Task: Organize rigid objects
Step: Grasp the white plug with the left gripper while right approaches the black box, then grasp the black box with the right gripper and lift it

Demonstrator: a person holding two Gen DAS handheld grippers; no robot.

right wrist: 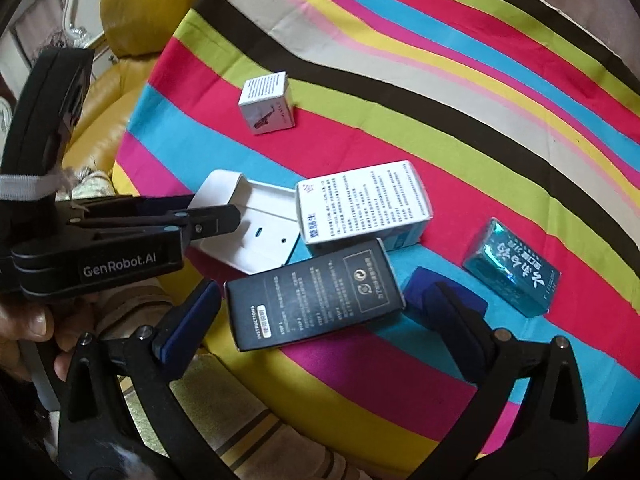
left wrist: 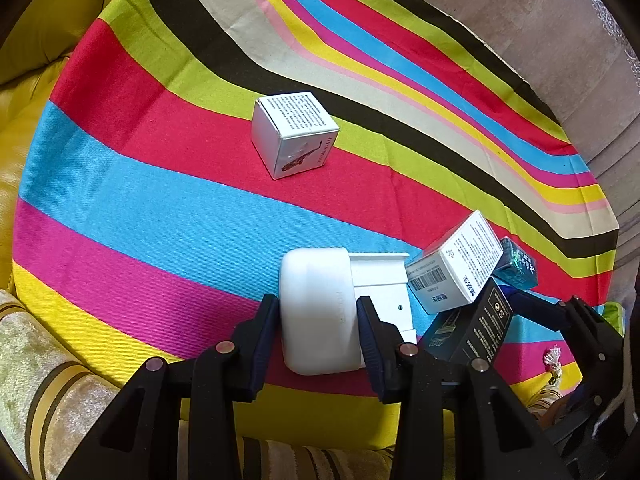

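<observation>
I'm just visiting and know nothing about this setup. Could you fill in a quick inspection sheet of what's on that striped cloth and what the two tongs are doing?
Surface: striped cloth, bright multicoloured bands.
Job's things: white case; white tray-like piece touching it; white box with barcode leaning on the black instructions box; teal foil box apart; white saxophone cube box alone.
Clutter: nothing seen.
Tongs: left tongs shut on the white case; right tongs wide open astride the black instructions box, pads not pressing.
Cables: nothing seen.
Surroundings: yellow sofa; striped beige cushion; a hand.
</observation>
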